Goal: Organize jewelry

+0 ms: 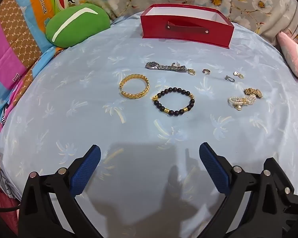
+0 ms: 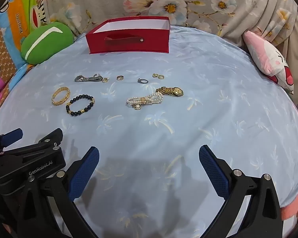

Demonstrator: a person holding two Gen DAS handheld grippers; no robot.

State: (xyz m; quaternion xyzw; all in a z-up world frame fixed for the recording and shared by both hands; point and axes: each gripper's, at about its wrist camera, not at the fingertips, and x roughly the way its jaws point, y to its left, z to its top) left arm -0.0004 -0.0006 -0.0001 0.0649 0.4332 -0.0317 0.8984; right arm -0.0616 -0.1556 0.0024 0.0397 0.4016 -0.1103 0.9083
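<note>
Silver watch (image 1: 164,67) lying flat, strap running left-right, both tools' jaws wide apart, empty

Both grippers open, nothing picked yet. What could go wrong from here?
1. The pearl bracelet touches the gold watch; grabbing one may drag the other.
2. The small rings lie flat on soft sheet; wide pads may pinch fabric or miss.
3. The silver watch abuts a gold ring.

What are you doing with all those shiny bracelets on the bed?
Someone is about to tidy jewelry into the red box. The left hand-held gripper and right hand-held gripper are both open and empty. The gold bangle, black bead bracelet, pearl bracelet and watches lie untouched on the blue sheet.
</note>
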